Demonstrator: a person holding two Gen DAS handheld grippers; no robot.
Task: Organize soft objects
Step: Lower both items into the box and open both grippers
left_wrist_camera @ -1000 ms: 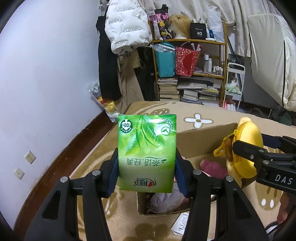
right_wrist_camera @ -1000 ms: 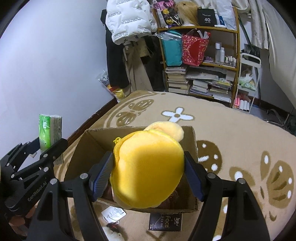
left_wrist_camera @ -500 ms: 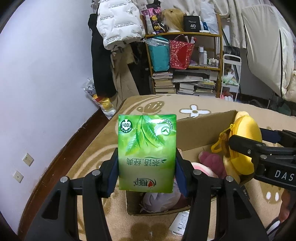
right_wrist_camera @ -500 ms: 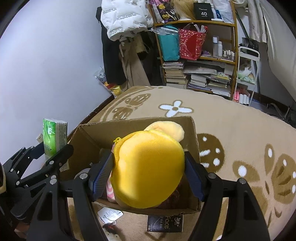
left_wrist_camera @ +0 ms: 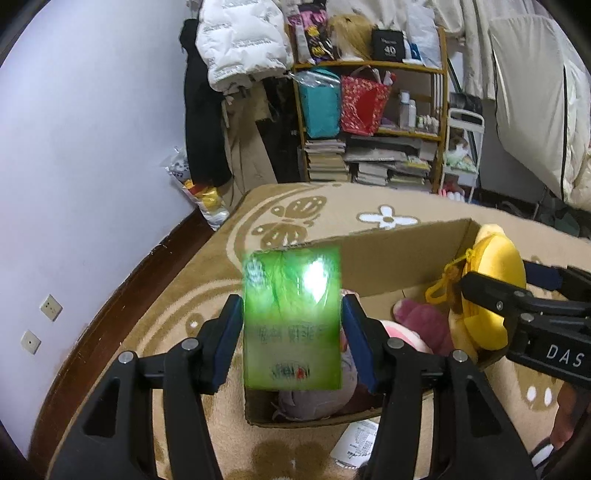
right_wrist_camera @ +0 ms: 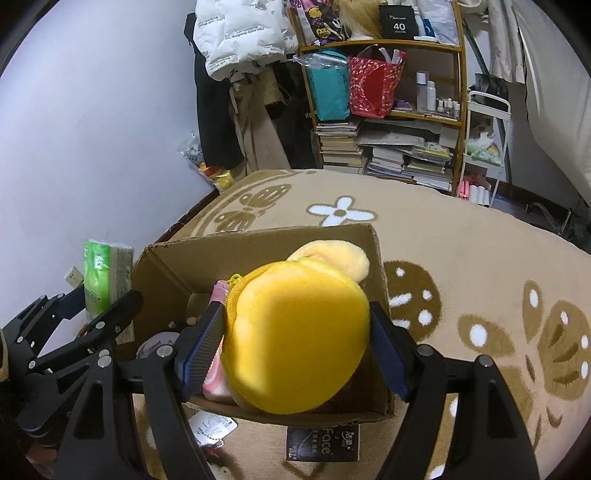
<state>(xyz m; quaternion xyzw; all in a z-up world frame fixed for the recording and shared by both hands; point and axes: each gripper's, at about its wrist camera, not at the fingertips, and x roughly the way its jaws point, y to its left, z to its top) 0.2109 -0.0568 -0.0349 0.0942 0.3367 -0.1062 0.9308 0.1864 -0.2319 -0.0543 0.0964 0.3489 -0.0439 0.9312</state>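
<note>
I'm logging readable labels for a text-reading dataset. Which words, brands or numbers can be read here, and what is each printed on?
"40": black box on the top shelf; the small print around it is unreadable.
"DAS": side of the right gripper.
"Face": dark packet on the rug by the cardboard box; its other characters are too small.
Green tissue pack in the left gripper: print blurred, unreadable.
White jacket: repeated lettering, too small.

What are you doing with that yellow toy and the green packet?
A person is tidying soft things into a cardboard box on the carpet. The right gripper is squeezing a yellow plush toy just above the box. The left gripper has a green tissue pack between its fingers, over the box's near end. A pink plush is already inside.
</note>
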